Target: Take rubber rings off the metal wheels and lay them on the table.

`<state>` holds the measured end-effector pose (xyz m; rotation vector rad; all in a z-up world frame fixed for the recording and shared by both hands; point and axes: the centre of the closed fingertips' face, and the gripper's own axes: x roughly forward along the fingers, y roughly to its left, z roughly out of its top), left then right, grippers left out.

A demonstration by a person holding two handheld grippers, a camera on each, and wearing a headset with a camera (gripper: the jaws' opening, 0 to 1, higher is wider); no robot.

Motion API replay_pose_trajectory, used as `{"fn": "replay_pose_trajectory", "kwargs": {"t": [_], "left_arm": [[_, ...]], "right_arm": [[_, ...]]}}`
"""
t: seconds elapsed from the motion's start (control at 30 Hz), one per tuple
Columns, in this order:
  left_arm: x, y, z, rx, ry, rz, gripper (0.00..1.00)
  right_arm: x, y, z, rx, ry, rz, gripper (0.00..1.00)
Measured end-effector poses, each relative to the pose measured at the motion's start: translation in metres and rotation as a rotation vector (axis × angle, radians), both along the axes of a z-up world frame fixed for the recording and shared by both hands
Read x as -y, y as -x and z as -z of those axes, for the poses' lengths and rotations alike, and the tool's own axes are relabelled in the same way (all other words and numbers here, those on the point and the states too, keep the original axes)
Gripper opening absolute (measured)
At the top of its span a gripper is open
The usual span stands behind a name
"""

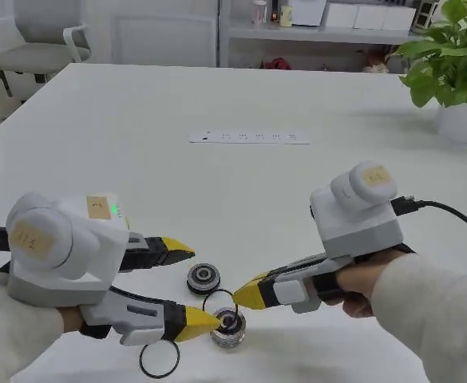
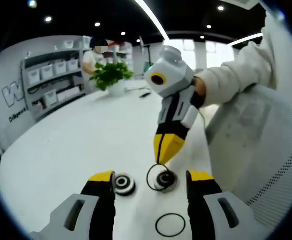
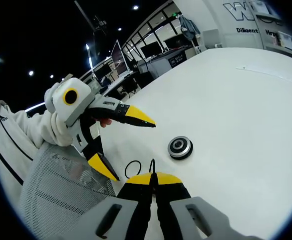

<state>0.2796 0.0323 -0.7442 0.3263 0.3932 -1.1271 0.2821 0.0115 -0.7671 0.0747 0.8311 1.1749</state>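
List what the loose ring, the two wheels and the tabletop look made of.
Loose ring: thin, matte black, probably rubber.
Held ring, in the right gripper: same black, pulled out of round, so flexible.
Near wheel: silvery with bright glints, metal.
Far wheel: silvery hub, black band around it, likely metal under rubber.
Table: smooth white with soft sheen; laminate or paint, cannot tell.

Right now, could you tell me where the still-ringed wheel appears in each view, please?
Head view: wheel low centre.
Left gripper view: wheel low, left of centre.
Right gripper view: wheel just right of centre.
Shared landmark: the rubber ring pinched in the right gripper.
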Motion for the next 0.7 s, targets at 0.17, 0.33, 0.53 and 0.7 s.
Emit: {"fn": "replay_pose_trajectory", "kwargs": {"t": [0.17,0.33,0.53,0.7], "left_arm": [[-0.006,0.0,-0.006,0.008,0.009,-0.026,0.66],[-0.009,0.008,-0.005,0.004,-0.004,-0.023,0.73],[-0.008,0.017,-0.007,-0.001,0.004,0.003,0.8],[-0.01,0.021,-0.004,-0.026,0.023,0.003,0.84]], "right_arm": [[-0.003,-0.001,-0.007,0.009,-0.025,0.005,0.0],[-0.007,-0.001,-0.011,0.008,-0.045,0.005,0.0],[-0.01,0.001,-0.015,0.009,-0.061,-0.001,0.0],[-0.018,0.006,-0.02,-0.001,-0.079,-0.015,0.0]]}}
